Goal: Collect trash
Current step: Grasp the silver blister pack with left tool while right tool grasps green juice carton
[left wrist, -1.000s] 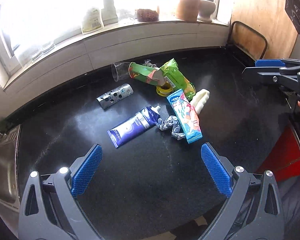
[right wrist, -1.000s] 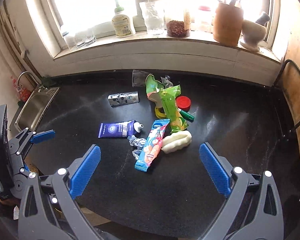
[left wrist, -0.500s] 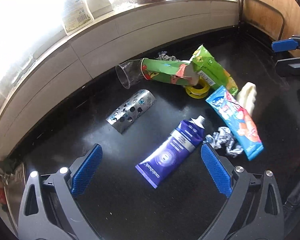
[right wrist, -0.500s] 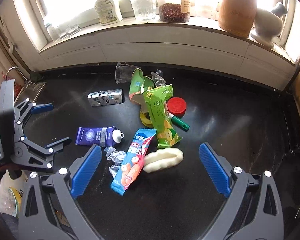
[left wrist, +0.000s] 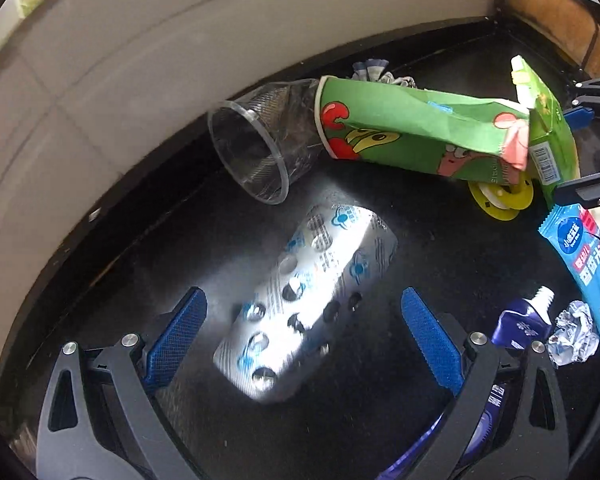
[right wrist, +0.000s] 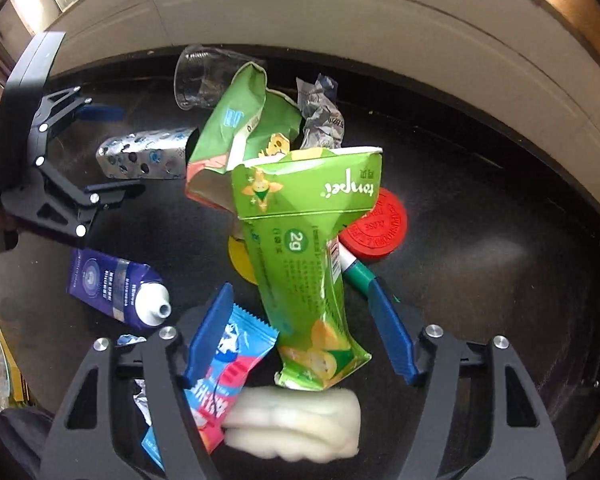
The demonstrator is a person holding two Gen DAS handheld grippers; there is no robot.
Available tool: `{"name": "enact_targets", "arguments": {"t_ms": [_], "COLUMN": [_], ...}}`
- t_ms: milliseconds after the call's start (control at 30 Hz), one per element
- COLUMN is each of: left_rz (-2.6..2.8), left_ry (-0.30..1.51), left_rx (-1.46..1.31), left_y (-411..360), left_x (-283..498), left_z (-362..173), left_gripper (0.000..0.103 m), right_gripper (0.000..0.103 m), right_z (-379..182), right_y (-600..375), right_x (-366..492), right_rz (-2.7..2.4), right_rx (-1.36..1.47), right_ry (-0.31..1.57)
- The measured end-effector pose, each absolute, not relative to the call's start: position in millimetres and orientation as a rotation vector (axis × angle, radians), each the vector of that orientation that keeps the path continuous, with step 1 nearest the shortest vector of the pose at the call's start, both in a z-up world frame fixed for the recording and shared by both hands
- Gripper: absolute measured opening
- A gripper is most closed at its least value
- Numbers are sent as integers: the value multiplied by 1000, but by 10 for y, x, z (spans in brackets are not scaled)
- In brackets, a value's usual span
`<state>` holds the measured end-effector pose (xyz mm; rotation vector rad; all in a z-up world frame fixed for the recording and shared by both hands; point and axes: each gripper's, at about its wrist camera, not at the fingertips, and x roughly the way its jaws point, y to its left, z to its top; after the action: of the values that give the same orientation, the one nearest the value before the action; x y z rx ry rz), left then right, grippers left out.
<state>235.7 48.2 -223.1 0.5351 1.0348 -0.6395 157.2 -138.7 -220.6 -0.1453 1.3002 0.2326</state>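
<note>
My left gripper [left wrist: 304,334] hangs open low over the black counter [left wrist: 428,248], with the silver blister pack [left wrist: 308,300] lying between its blue pads, untouched. In the right wrist view the right gripper [right wrist: 300,334] has its jaws closing around the lower end of the green snack packet [right wrist: 308,272]. The pads stand just clear of the packet's sides. Its left finger overlaps the blue snack wrapper [right wrist: 236,360]. A white foam piece [right wrist: 300,420] lies below the packet. In that same view the left gripper [right wrist: 130,151] straddles the blister pack [right wrist: 148,158].
More litter lies around: a clear plastic cup [left wrist: 256,148], a crushed green paper cup [left wrist: 412,136], a yellow tape ring [left wrist: 500,196], a blue tube [right wrist: 116,292], a foil ball [left wrist: 572,336], a red lid [right wrist: 376,228], a green marker [right wrist: 356,276]. A pale tiled wall [left wrist: 140,60] bounds the counter behind.
Both grippers have come down close to the litter. The left one shifted from the blue tube to over the blister pack. The right one's jaws have narrowed around the green packet.
</note>
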Motion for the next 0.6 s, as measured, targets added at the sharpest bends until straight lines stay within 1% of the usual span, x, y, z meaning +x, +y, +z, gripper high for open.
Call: {"name": "enact_targets", "arguments": {"t_ms": [67,100,167,200,233,267,367,600], "left_rz": [-655,-674,-658,-627,-610,-604,-549,-392], "left_ry": [1044,1034,1025,1039,1052,1061,1075,1058], "left_rx": [559,544,515,500,496,491,467,294], "left_y": [457,464,473,478,483,484,495,555], "left_x": [2419,2431,2460,2473,2475,2448,2325,1745], "left_z": [-2297,-2292,-2254,-2234,-2222,-2204,-2118,-1488], "left_gripper": [93,89,58,56,49,45,43,43], "right_gripper": [41,40,34,33,31,31,30,30], "right_z": [-2269,-2267,-2232,-2215,-2181,-2141,-1956,-1508], "right_y": [-1389,-1383,-1369,-1361,-1355,-1354,-1391,-1452], "right_x": [1594,1589,1588,1574,1558,1541,1489,1298], "right_rz": [238,240,258,262,268,266,256,254], "right_rx": [-149,-157,-152,-150,-146,-142,-113,-60], "right_ry": [1322,1315,1303,1298,1291,1279,1231,1152]}}
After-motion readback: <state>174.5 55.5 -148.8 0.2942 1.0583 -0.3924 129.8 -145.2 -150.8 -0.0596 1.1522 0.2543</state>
